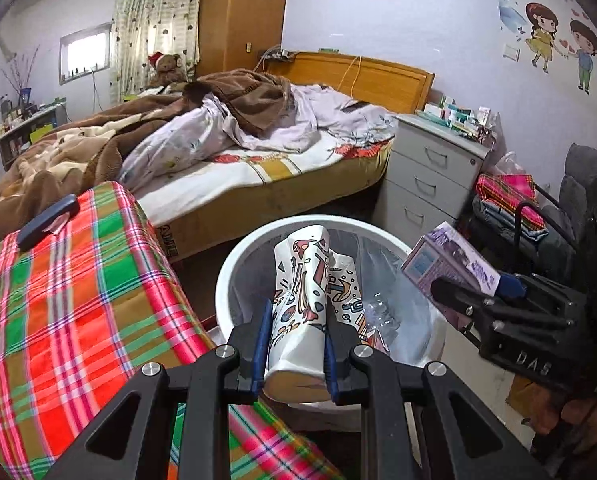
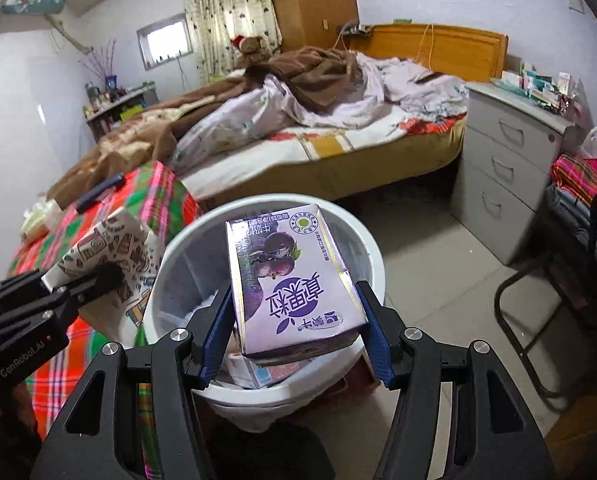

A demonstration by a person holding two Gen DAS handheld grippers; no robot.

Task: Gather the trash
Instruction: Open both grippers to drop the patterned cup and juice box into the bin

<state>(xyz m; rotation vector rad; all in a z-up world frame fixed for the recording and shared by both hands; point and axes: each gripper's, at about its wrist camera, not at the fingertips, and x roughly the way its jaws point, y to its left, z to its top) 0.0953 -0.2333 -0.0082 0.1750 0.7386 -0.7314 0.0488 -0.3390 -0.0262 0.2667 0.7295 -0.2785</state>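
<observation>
My left gripper (image 1: 296, 344) is shut on a crushed paper cup (image 1: 300, 300) printed with colourful doodles, held over the white trash bin (image 1: 228, 272). The bin has a clear liner and holds crumpled plastic (image 1: 382, 312). My right gripper (image 2: 298, 332) is shut on a purple milk carton box (image 2: 294, 284), held above the same white bin (image 2: 374, 256). In the right wrist view the left gripper (image 2: 110, 276) with the patterned cup (image 2: 110, 240) shows at the left. In the left wrist view the right gripper (image 1: 450, 292) with the purple box (image 1: 446, 256) shows at the right.
A plaid-covered table (image 1: 70, 304) with a black remote (image 1: 48, 220) stands left of the bin. An unmade bed (image 1: 234, 148) lies behind, grey drawers (image 1: 430, 176) at its right. A chair with folded cloths (image 2: 582, 216) stands at the far right. More trash (image 2: 258, 372) lies inside the bin.
</observation>
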